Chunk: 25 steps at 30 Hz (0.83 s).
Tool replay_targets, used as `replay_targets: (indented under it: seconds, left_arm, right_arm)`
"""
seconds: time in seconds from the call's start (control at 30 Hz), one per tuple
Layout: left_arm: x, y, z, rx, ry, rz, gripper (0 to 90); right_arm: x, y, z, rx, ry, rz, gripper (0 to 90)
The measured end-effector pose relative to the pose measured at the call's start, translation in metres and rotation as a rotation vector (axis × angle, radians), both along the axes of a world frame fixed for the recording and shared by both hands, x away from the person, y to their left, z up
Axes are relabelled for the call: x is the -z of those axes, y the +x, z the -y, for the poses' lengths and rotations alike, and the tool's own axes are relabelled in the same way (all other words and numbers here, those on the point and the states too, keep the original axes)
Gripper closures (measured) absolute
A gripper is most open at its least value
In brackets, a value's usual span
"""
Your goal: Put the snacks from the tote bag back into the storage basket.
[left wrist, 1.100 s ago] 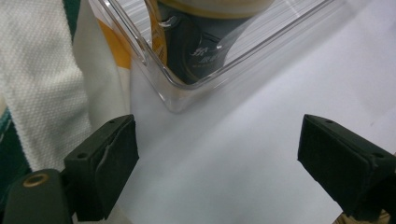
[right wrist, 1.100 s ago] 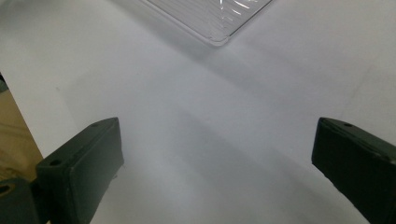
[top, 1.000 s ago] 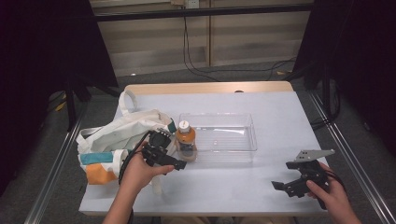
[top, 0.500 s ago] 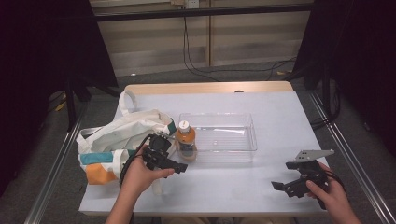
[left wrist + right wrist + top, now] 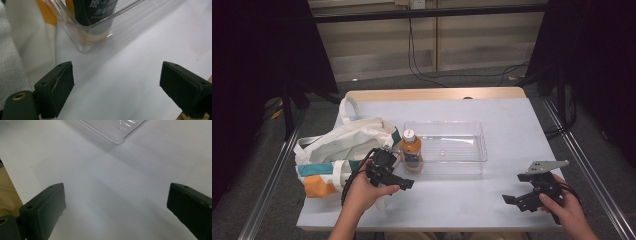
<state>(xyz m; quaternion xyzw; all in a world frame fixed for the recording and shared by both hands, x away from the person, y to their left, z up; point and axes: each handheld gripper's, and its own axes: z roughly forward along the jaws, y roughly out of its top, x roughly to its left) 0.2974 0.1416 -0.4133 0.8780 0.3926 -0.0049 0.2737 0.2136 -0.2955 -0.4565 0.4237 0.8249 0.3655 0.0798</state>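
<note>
Bottled tea, an amber bottle (image 5: 411, 150) with a white cap and a dark label, is seen standing upright in the left end of a clear plastic tray (image 5: 462, 165) at the middle of a pale table (image 5: 512, 115). From the high view, going left to right, a white cloth tote bag (image 5: 342, 145) with orange and teal patches is laid slumped at the table's left edge, just beside the tray. Next, the left gripper (image 5: 402, 183) is held in the person's left hand (image 5: 362, 192), near the tray's front left corner, with its jaws pointed toward the bottle but apart from it. Its jaws are spread wide with nothing between them. In the left gripper view, the two black pads (image 5: 58, 90) are shown far apart over bare table, and the tray's corner (image 5: 85, 47) with the bottle's base (image 5: 92, 15) behind the clear wall is seen ahead; the bag's cloth (image 5: 15, 57) is shown at the left. Farther right, bare tabletop is seen in front of the tray. At the front right corner, the right gripper (image 5: 517, 200) is held low in the person's right hand (image 5: 564, 210), well apart from the tray. Its jaws are likewise spread wide and empty, as the right gripper view shows, with a tray corner (image 5: 117, 140) visible at the top.
</note>
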Motion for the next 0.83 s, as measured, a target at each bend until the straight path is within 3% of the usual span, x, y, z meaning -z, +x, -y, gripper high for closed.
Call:
replay_targets:
  seconds: [0.4, 0.83]
  left_arm:
    - [0.0071, -0.0032, -0.0008, -0.014, -0.028, 0.003, 12.0]
    - [0.0020, -0.0036, 0.0008, 0.004, -0.023, 0.028, 12.2]
  right_arm:
    - [0.0002, 0.0000, -0.0004, -0.004, 0.001, -0.002, 2.0]
    - [-0.0010, -0.0015, 0.0009, -0.006, 0.002, 0.005, 2.0]
